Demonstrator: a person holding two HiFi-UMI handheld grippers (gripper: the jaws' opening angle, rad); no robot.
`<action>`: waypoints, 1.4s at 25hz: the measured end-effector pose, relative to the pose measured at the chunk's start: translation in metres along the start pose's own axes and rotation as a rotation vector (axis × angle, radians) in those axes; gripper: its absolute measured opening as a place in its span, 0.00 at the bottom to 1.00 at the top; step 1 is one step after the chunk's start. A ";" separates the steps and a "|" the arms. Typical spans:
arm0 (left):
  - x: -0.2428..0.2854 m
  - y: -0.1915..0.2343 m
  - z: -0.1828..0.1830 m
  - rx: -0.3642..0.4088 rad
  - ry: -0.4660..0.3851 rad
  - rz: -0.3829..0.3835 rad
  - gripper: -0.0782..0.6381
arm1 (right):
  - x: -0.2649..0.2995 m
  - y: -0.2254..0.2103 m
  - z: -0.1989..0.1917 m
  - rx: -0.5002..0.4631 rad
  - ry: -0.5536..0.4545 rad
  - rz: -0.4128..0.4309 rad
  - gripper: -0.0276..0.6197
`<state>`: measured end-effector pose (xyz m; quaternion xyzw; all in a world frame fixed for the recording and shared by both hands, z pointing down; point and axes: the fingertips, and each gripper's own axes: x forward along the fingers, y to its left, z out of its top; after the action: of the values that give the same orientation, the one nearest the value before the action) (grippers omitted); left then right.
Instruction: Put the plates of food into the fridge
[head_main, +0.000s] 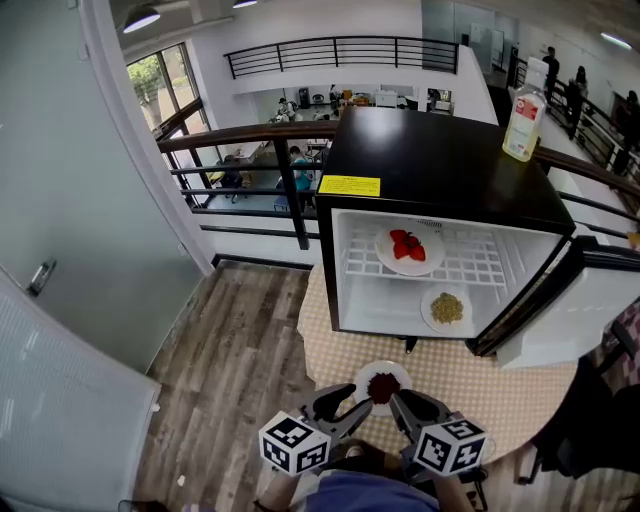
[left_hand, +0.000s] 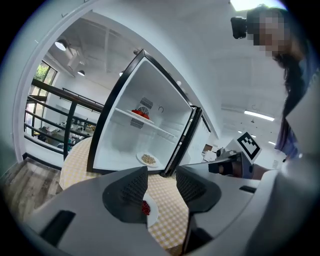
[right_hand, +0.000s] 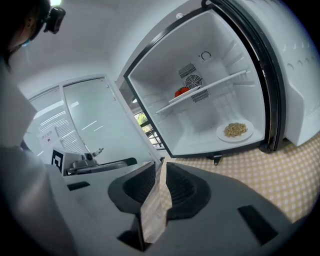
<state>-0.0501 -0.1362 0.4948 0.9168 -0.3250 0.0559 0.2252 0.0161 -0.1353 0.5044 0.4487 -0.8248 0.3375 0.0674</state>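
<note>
A white plate of dark red food sits on the checked table in front of the open fridge. My right gripper is at the plate's right rim. In the right gripper view the plate's rim stands edge-on between the jaws of the right gripper, which are shut on it. My left gripper is at the plate's left side. In the left gripper view the left gripper is open, and the plate shows low beside its left finger.
Inside the fridge, a plate of red food rests on the wire shelf and a plate of grains on the floor. The fridge door hangs open at the right. A bottle stands on top. A railing runs behind the round table.
</note>
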 end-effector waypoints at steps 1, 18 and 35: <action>0.000 -0.002 -0.002 0.001 0.005 -0.001 0.37 | 0.000 0.001 -0.005 0.006 0.008 0.005 0.16; -0.001 -0.013 -0.028 0.040 0.117 -0.008 0.13 | -0.008 -0.007 -0.025 0.045 0.032 -0.001 0.14; 0.006 0.007 -0.057 0.026 0.160 0.033 0.14 | -0.009 -0.026 -0.034 0.067 0.052 -0.036 0.14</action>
<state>-0.0473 -0.1189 0.5494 0.9067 -0.3204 0.1370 0.2376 0.0350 -0.1180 0.5398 0.4562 -0.8028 0.3754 0.0799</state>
